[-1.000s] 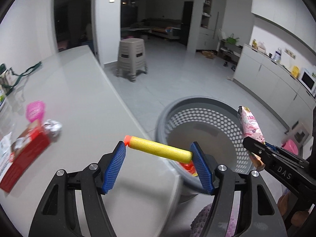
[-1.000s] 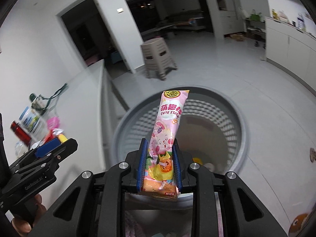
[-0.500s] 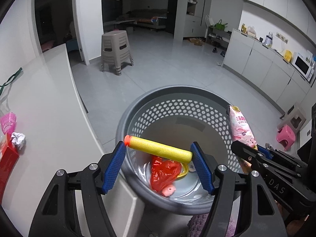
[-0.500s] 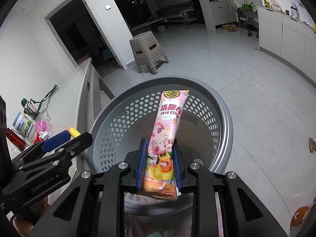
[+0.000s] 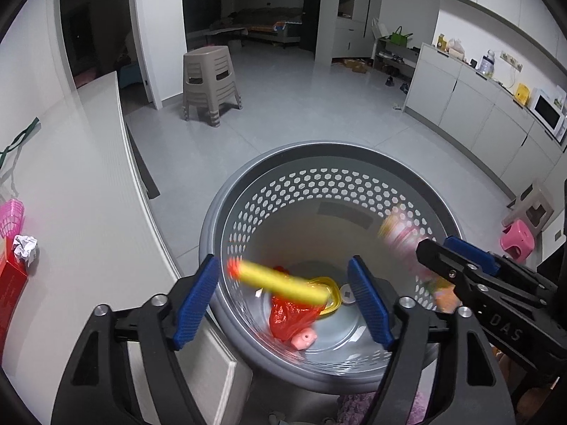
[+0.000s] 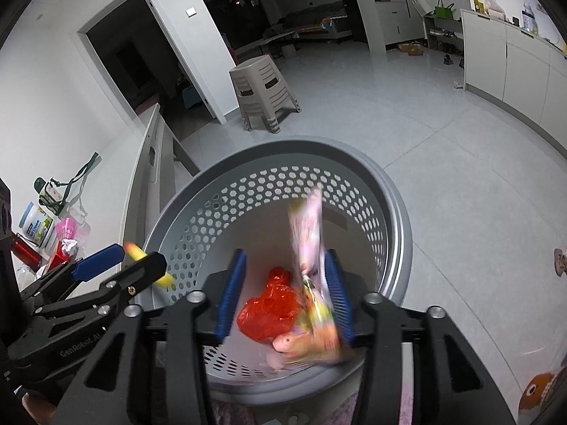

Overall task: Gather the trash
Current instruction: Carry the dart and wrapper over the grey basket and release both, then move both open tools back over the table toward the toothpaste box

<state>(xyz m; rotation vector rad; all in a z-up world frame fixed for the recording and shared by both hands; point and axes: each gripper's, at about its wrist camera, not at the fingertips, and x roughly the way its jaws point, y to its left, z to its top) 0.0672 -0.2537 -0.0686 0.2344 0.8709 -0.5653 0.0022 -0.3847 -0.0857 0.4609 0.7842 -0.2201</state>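
Note:
Both grippers are over the grey perforated basket (image 5: 354,191), also in the right wrist view (image 6: 397,219). My left gripper (image 5: 283,301) is open; the yellow foam dart (image 5: 280,281) with an orange tip is blurred, loose between the pads and falling. My right gripper (image 6: 287,297) is open; the pink snack packet (image 6: 312,244) is blurred and dropping from it, touching the right pad. A red plastic bag (image 5: 290,315), a yellow ring and a pink toy lie in the basket bottom.
A white counter (image 5: 71,184) is at left with a crumpled paper ball (image 5: 24,249), a red box (image 5: 9,294) and a pink cup (image 5: 10,217). A beige stool (image 5: 211,83) stands on the tiled floor. Cabinets line the right wall.
Both grippers have opened over the basket. The foam dart and the pink snack packet have come free and are falling in. The left gripper moved further over the basket.

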